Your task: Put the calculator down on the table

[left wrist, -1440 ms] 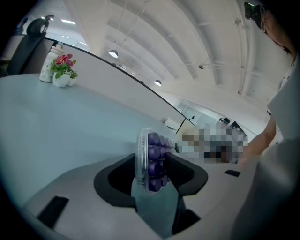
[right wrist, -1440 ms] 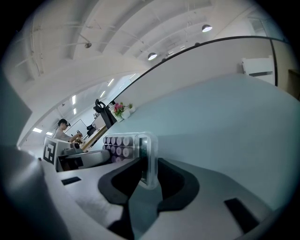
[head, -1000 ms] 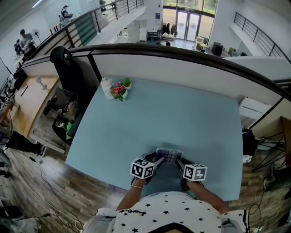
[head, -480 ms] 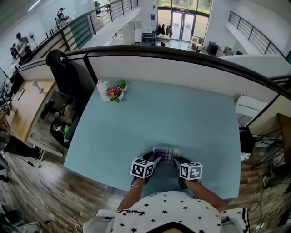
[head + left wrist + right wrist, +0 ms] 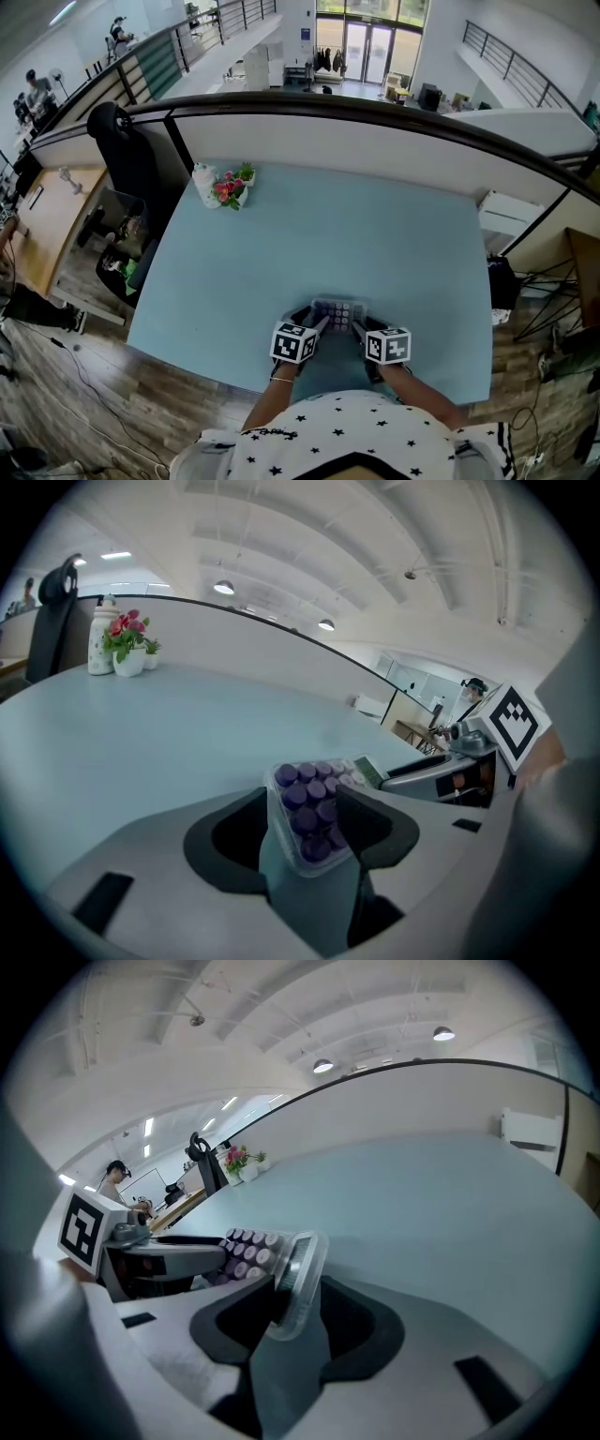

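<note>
- While I look down through the head view, the calculator (image 5: 337, 312) sits low over the near part of the light blue table (image 5: 328, 225), close to the person's body and between the two tools.
- I read the left gripper (image 5: 319, 325) from its own view: the jaws have just been opening and stand wide, with the calculator's purple-keyed end (image 5: 309, 813) between them and the pads no longer clamped on it.
- The right gripper (image 5: 359, 328) has also just been opening; in its own view the calculator's display end (image 5: 281, 1274) stands tilted between the spread jaws, with a gap on each side.
- I cannot tell whether the calculator lies fully flat on the tabletop.
- Each tool shows in the other's view, just across the calculator.
- At the far left corner of the table stand a small pot of pink flowers (image 5: 230, 187) and a white bottle (image 5: 202, 178), well apart from the calculator.
</note>
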